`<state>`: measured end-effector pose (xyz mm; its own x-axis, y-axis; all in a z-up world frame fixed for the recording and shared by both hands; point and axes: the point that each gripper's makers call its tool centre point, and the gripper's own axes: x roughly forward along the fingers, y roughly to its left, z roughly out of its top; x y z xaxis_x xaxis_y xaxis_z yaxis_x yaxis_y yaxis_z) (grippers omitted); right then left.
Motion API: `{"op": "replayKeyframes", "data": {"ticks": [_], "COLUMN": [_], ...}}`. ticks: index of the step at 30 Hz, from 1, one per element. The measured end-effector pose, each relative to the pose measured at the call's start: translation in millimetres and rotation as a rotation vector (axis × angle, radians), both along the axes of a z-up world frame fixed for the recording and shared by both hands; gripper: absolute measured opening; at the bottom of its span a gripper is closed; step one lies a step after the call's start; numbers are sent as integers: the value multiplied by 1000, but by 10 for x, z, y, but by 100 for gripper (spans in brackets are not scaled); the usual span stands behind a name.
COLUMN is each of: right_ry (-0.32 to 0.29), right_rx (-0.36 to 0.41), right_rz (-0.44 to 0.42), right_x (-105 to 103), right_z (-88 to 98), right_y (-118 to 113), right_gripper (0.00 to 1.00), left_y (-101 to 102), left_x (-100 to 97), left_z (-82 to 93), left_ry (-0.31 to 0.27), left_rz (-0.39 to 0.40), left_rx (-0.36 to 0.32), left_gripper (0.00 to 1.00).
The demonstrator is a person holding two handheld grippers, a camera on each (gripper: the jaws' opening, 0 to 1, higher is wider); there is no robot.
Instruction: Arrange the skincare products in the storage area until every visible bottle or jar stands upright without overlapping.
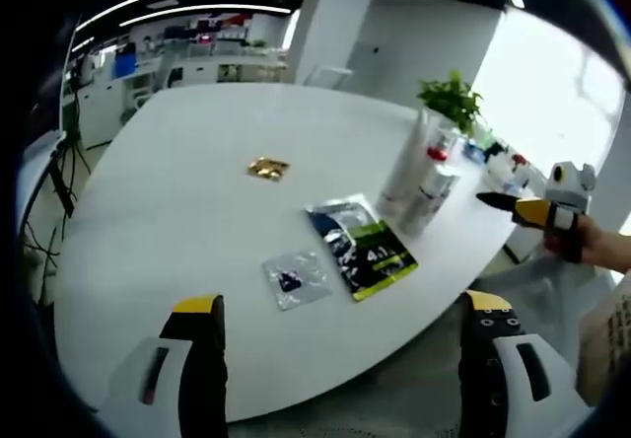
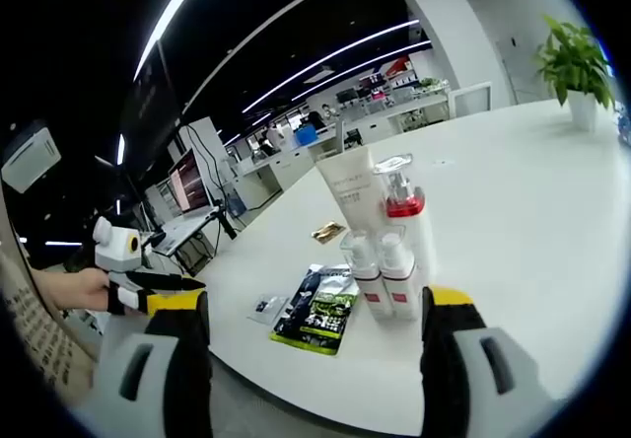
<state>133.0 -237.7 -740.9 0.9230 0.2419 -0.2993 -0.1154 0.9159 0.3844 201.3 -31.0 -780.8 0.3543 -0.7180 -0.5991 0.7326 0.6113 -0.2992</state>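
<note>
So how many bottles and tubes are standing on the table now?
4: a tall white tube, a pump bottle beside it, and two small bottles in front. More may be hidden behind them.

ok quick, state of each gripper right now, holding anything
left gripper: open, holding nothing, above the table edge.
right gripper: open, holding nothing, facing the bottles.

Bottles (image 2: 386, 260) upright on table (image 2: 513, 191), sachets (image 2: 317, 310) beside.

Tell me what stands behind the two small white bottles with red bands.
Behind the two small white bottles with red bands stand a tall white squeeze tube and a white pump bottle with a red collar. Their lower parts are covered by the small bottles.
</note>
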Motion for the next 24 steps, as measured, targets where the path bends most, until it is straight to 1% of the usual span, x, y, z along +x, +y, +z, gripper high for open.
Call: {"op": "replayKeyframes", "data": {"ticks": [18, 24], "right_ry": [-4, -6], "right_rx": [5, 7], "right_rz": [-2, -10], "right_x": [-3, -3], "right_z": [5, 9], "right_y": [-2, -21], "right_gripper": [89, 89], "left_y": [26, -7], "left_x": [32, 41], "left_z": [-53, -95], "left_ry": [8, 18], "left_rz": [14, 7], "left_rx": [16, 25], "left_gripper": [97, 97]}}
